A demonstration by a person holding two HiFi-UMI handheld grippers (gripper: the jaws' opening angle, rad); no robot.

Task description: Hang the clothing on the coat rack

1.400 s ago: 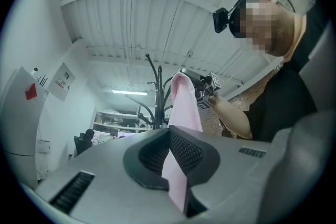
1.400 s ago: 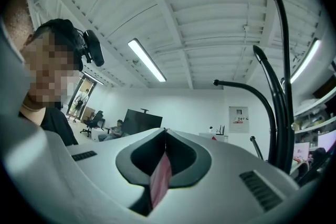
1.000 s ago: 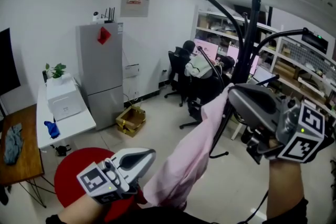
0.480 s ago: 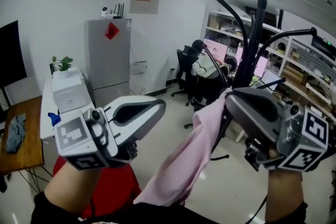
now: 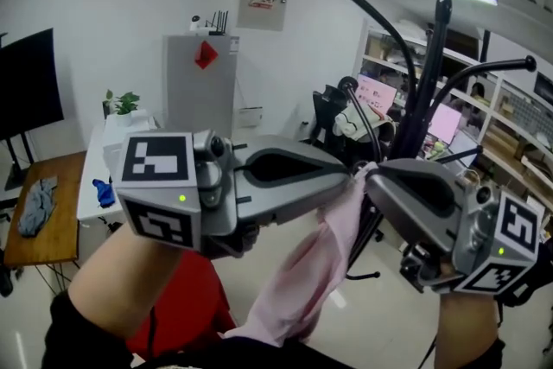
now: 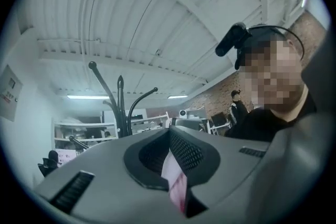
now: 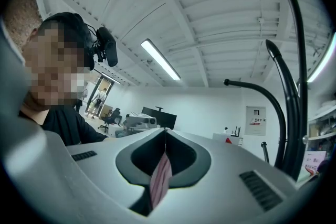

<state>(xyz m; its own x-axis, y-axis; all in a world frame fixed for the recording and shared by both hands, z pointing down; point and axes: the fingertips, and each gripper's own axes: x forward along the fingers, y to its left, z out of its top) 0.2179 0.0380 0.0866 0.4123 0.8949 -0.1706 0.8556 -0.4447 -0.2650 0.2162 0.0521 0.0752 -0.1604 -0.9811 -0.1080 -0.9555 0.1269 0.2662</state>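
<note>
A pale pink garment (image 5: 311, 268) hangs down between my two grippers in the head view. My left gripper (image 5: 350, 177) is shut on its top edge, and pink cloth (image 6: 176, 183) shows pinched between its jaws. My right gripper (image 5: 370, 173) is shut on the same edge right beside it, with a strip of pink cloth (image 7: 160, 183) in its jaws. The black coat rack (image 5: 432, 73) stands just behind the grippers, its curved arms (image 5: 380, 17) spreading above them. The rack's pole and arms (image 7: 291, 86) rise at the right of the right gripper view, and appear smaller as a coat rack (image 6: 119, 107) in the left gripper view.
A grey fridge (image 5: 200, 91), a white cabinet (image 5: 108, 155) and a wooden table (image 5: 43, 220) stand at the left. A red round stool (image 5: 186, 289) is below my left arm. Desks, shelves (image 5: 501, 112) and a seated person (image 5: 359, 117) lie behind the rack.
My left gripper has risen from low by the red stool up to the garment's top edge and is now shut on it next to the right gripper. The right gripper stayed almost still.
</note>
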